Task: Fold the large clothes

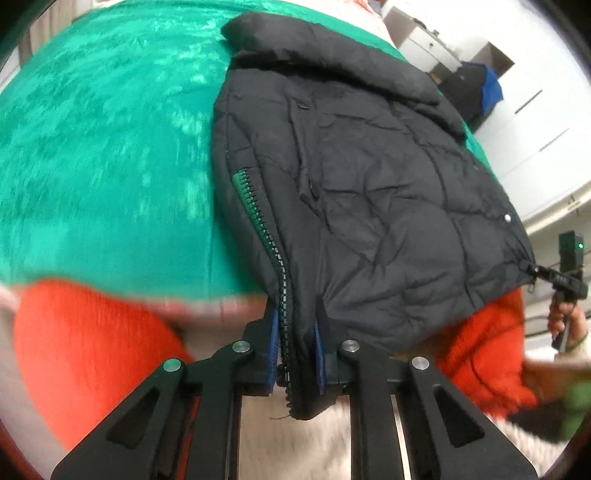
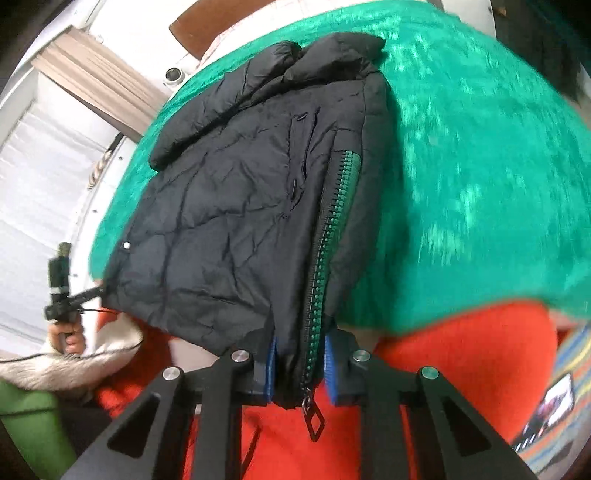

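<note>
A black puffer jacket lies on a green blanket, collar at the far end. My left gripper is shut on the jacket's near hem corner, its blue pads either side of the green-taped zipper. In the right wrist view the same jacket is held at its other hem corner by my right gripper, shut on the zipper edge with the zipper pull dangling below. Each gripper shows in the other's view, at the far hem corner: the right gripper and the left gripper.
Orange fabric fills the space below the blanket's near edge. White cabinets stand beyond the bed on one side; a curtain and a wooden headboard on the other. A lit screen lies at the lower right.
</note>
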Motion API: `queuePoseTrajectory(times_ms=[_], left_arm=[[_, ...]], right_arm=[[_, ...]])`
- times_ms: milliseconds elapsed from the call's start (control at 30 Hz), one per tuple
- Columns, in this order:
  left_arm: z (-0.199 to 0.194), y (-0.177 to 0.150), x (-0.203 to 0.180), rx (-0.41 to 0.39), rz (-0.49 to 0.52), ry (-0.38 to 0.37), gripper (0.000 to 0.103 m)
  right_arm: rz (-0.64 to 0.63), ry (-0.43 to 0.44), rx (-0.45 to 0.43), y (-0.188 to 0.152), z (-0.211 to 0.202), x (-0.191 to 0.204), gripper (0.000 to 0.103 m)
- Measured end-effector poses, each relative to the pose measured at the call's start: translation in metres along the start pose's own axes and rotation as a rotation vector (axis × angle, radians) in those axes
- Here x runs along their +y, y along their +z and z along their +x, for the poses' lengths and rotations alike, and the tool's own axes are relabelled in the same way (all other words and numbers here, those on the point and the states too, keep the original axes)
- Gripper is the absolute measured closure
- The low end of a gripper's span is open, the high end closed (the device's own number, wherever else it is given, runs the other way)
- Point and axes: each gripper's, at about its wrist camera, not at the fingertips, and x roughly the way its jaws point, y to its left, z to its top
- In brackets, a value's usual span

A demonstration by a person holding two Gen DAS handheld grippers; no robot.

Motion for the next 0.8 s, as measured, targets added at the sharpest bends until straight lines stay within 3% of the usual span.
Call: queuePoseTrajectory(times_ms=[133, 233, 367, 467, 500, 567, 600, 633, 667, 700, 733, 800], left_arm=[[-0.051, -0.029, 0.001, -0.016, -0.087, -0.096, 0.091], [-0.092, -0.006, 0.000, -0.127, -0.126, -0.180, 0.091], [-0.116, 0.084, -0.007, -0.287, -0.063, -0.212, 0.091], [-0.108, 0.183, -0.018, -0.415, -0.008, -0.146, 0.088], [-0.102, 0.209, -0.023, -0.447, 0.006, -0.112, 0.082], [-0.079, 0.279, -0.039, -0.478, 0.047, 0.058, 0.044], [-0.073, 0.299, -0.041, -0.483, 0.050, 0.125, 0.010], [-0.065, 0.321, -0.045, -0.505, 0.046, 0.198, 0.002], [-0.056, 0.339, -0.045, -0.518, 0.033, 0.254, 0.002], [-0.050, 0.351, -0.038, -0.507, 0.010, 0.276, 0.002], [-0.043, 0.361, -0.031, -0.487, -0.026, 0.280, 0.002], [-0.031, 0.366, -0.021, -0.472, -0.065, 0.247, 0.002]], right_arm=[[0.075, 0.169, 0.002, -0.018, -0.043, 0.009, 0.084], [0.098, 0.265, -0.081, 0.004, -0.075, 0.015, 0.085], [0.015, 0.368, -0.225, 0.096, -0.095, 0.032, 0.085], [-0.019, 0.365, -0.295, 0.173, -0.082, 0.037, 0.085], [0.008, 0.359, -0.324, 0.205, -0.072, 0.033, 0.085], [0.077, 0.352, -0.356, 0.263, -0.045, 0.018, 0.079], [0.142, 0.351, -0.355, 0.293, -0.024, 0.006, 0.065], [0.187, 0.351, -0.341, 0.310, -0.009, -0.003, 0.039], [0.232, 0.334, -0.337, 0.323, 0.004, -0.011, 0.022], [0.291, 0.255, -0.380, 0.332, 0.013, -0.021, 0.000], [0.317, 0.216, -0.415, 0.334, 0.014, -0.028, 0.000], [0.342, 0.234, -0.438, 0.335, 0.019, -0.036, 0.000]])
